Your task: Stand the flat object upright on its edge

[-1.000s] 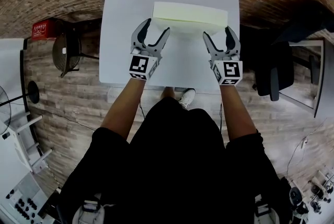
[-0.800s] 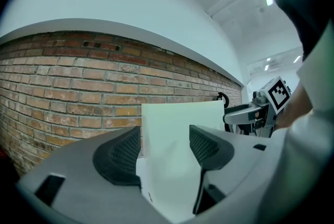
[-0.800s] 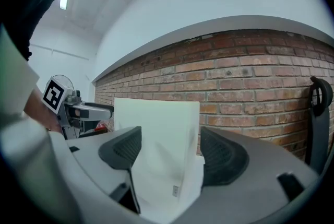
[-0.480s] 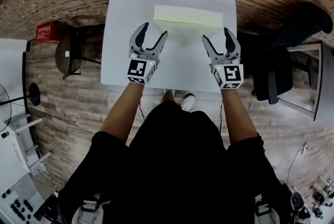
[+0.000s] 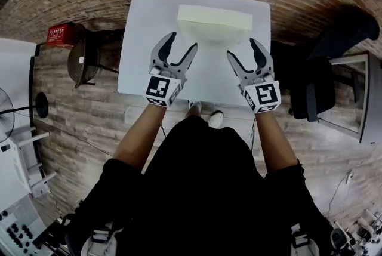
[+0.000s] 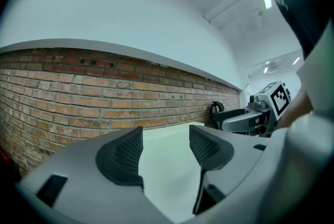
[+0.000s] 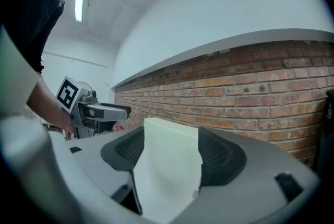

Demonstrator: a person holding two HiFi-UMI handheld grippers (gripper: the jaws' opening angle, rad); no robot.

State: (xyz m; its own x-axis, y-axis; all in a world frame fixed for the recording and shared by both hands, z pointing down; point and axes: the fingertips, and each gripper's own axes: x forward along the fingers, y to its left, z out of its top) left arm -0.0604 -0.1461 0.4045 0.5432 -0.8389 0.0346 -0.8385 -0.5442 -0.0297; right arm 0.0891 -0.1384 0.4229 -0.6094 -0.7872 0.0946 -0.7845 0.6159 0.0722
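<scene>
A pale yellow-green flat slab point(image 5: 215, 15) stands upright on its long edge at the far side of the white table point(image 5: 137, 40), with nothing touching it. My left gripper point(image 5: 181, 43) hovers short of the slab's left end, open and empty. My right gripper point(image 5: 243, 49) hovers short of its right end, also open; its jaws have just been closing a little with nothing between them. In the right gripper view the slab point(image 7: 167, 165) shows beyond the spread jaws of the right gripper point(image 7: 171, 147). The left gripper point(image 6: 166, 139) also shows its jaws spread in its own view.
A black office chair point(image 5: 316, 82) stands right of the table. A red box point(image 5: 59, 34) and a round black stand point(image 5: 83, 61) sit to the left on the brick floor. The person's shoe point(image 5: 196, 107) is at the table's near edge.
Both grippers have drawn back from the slab toward the person and risen. The slab stays standing on its edge by itself.
</scene>
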